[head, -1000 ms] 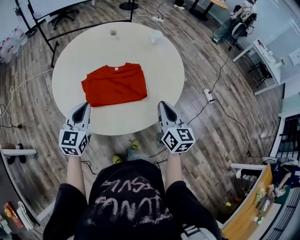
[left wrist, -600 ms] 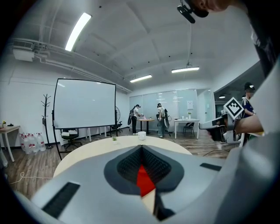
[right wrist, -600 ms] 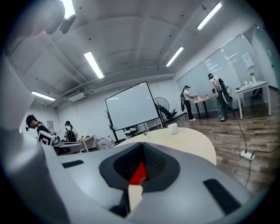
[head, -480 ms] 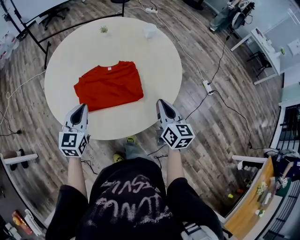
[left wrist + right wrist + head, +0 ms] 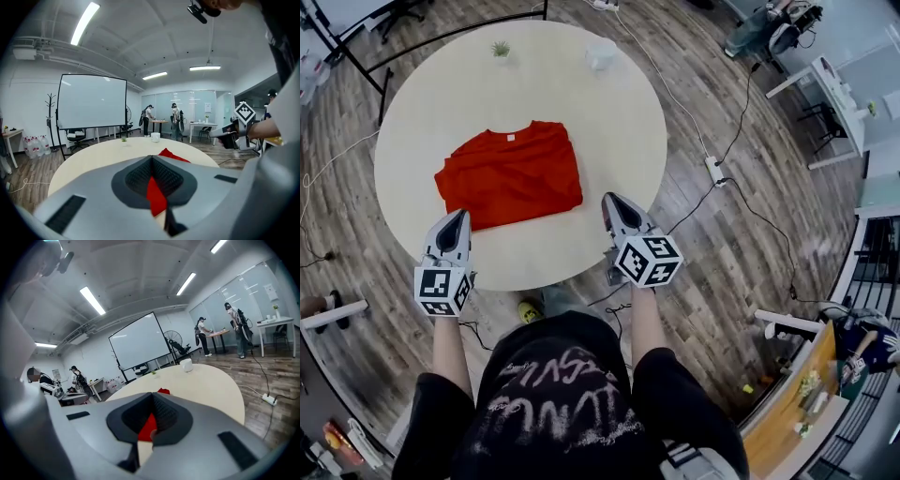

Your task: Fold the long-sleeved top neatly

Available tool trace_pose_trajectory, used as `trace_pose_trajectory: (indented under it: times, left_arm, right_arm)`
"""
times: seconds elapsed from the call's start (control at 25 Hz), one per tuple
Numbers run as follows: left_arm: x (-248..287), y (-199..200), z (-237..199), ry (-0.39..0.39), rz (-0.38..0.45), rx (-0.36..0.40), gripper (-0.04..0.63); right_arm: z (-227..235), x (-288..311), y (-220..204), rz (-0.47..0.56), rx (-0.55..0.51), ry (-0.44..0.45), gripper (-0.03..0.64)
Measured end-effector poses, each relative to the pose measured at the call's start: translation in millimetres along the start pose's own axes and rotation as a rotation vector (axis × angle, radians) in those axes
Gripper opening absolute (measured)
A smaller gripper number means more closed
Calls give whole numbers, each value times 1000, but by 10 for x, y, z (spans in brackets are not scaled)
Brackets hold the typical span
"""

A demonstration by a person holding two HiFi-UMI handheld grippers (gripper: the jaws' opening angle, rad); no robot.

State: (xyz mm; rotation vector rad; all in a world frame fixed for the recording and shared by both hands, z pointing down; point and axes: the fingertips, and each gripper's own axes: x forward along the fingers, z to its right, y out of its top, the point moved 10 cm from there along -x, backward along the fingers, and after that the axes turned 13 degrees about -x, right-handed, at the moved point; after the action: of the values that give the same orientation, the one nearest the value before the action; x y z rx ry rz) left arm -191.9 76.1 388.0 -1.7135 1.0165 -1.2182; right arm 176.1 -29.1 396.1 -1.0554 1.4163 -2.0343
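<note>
While both grippers hang clenched and empty at the near edge of the round counter (image 5: 619, 131), the red long-sleeved top (image 5: 511, 173) lies just ahead of them, left of the counter's middle, lying as a compact rectangle. Its neckline faces the far side and its hem the near side, so the garment points away from the person. Its long axis as it lies runs left to right, tilted slightly so the left end sits nearer. The left gripper (image 5: 458, 216) is the closer of the two, its tip at the top's near-left corner in the head view, though whether it touches cloth cannot be told. The right gripper (image 5: 607, 199) stands just beyond the near-right corner, apart from the fabric. Each gripper view shows jaws pressed together with only a sliver of red beyond them and nothing pinched. Any further fold, on this reading, would start from the near hem, which lies straight ahead of both hands.
</note>
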Motion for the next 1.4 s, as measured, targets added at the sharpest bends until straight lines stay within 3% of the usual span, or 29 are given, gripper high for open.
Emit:
trace_pose_trajectory:
  times: [0.2,0.6,0.76,0.92,1.2,1.4]
  left_arm:
    - [58,-105,-85,18,-42,6,11]
    - [196,-217,-242,82,-120,25,11]
    - [351,-264,-285,114,-135,22,11]
    - [478,-300,-323,146,-152,16,11]
    - [764,-335,-505,203,-180,65,11]
    - [885,-442,-763,246,-192,52,11]
  right_arm:
    - [128,338,-58,-49,47,38,40]
    - [461,1049,-208,-214,88,177,256]
    - [570,1387,-307,-303,93,230,315]
    - [543,1637,-368,-391,33,299,358]
    - [575,2000,-497,-447,83,350,377]
    - [563,2163,-548,-480,75,381,382]
